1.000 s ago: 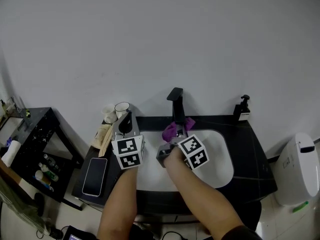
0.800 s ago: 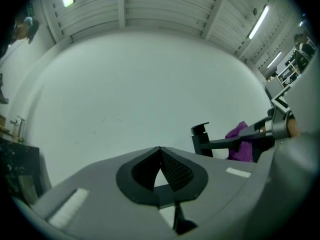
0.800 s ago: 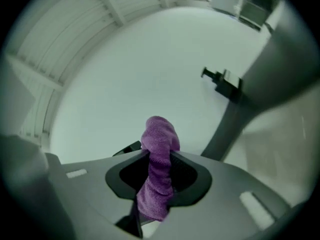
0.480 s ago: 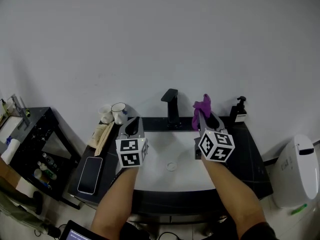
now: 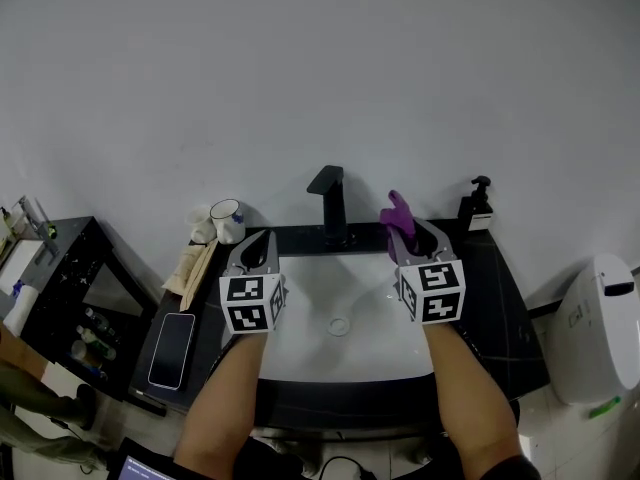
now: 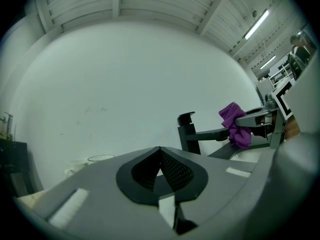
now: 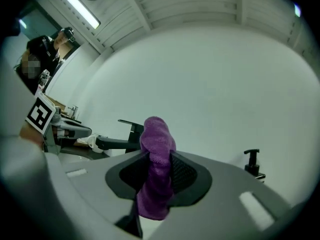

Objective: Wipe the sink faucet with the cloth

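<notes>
So the thing that matters here: the faucet is off to the left of the right claw and slightly further back toward the wall, with a clear gap between them. It's a black upright post with the spout reaching out over the sink. The right claw is clamped tight on the purple cloth, which pokes up out of the tips, so in the right gripper view the cloth fills the middle and the faucet sits just left of it. The left claw is on the other side of the faucet at roughly the same distance, closed up with nothing in it, tips meeting in the left gripper view. My guess is the right one does the work and needs to swing left

Compared to a second ago: back then the cloth was right up against the faucet's base in front of it. Now it's pulled off to the faucet's right, and the two claws sit level either side
</notes>
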The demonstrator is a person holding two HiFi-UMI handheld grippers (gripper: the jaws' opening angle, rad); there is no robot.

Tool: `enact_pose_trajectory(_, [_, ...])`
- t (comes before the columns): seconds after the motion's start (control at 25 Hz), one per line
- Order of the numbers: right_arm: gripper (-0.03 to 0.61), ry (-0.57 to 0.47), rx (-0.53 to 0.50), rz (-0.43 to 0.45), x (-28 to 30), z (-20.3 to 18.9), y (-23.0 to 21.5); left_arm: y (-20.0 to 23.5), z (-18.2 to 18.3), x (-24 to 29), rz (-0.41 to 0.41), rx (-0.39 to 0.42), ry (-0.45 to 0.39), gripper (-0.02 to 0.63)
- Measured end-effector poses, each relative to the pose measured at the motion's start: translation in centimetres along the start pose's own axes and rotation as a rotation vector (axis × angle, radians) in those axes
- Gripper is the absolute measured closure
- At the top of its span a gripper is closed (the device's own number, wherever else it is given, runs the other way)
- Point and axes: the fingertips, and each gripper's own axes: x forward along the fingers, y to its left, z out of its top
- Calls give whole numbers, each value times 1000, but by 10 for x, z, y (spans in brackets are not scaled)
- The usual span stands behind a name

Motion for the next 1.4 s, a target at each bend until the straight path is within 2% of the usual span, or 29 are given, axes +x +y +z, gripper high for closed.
enact_pose_trajectory(0.16, [471, -36, -41, -2, -3, 9, 5, -2, 0, 2, -7, 10, -4, 595])
enact_pose_trajectory(0.56, [472, -48, -5, -27, -7, 9, 0, 1, 1, -1, 0, -16, -1, 597])
enact_pose_trajectory(1.4, [474, -64, -62, -12, -12, 13, 5, -3, 3, -1, -8, 9, -5, 595])
